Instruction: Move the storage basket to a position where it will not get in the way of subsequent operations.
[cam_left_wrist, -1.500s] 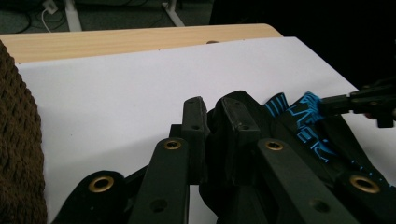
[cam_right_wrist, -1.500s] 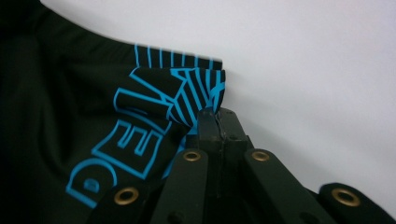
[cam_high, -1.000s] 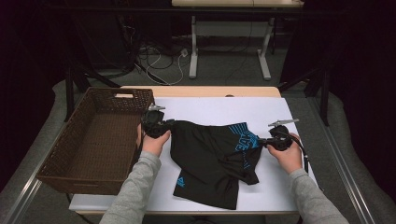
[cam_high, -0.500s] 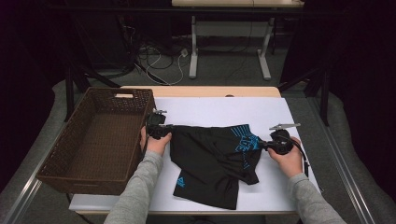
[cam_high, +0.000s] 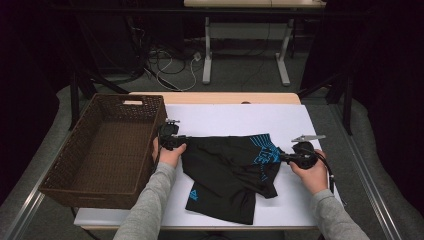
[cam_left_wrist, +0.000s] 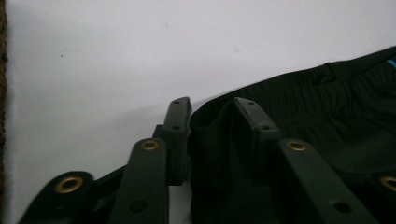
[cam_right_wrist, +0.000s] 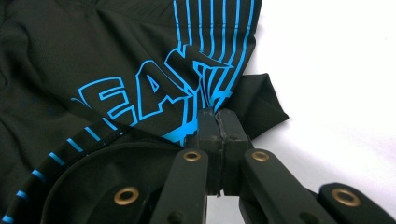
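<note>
Black shorts (cam_high: 225, 170) with blue print lie spread on the white table (cam_high: 225, 117). At their left corner my left gripper (cam_high: 181, 141) rests low on the table. Its jaws have just been opening: in the left gripper view they (cam_left_wrist: 212, 105) stand apart with a loose fold of the waistband (cam_left_wrist: 322, 93) between them. At the right edge, my right gripper (cam_high: 282, 156) is shut on the shorts. In the right gripper view its jaws (cam_right_wrist: 217, 114) pinch the printed hem of the shorts (cam_right_wrist: 93, 56).
A brown wicker basket (cam_high: 95, 192) stands at the table's left, close beside my left hand. Bare white tabletop stretches behind the shorts. Past the table stand another table's legs (cam_high: 206, 50) and cables on the floor.
My left hand has come down to the table with the shorts' left corner, and its jaws have parted. The right hand has held still.
</note>
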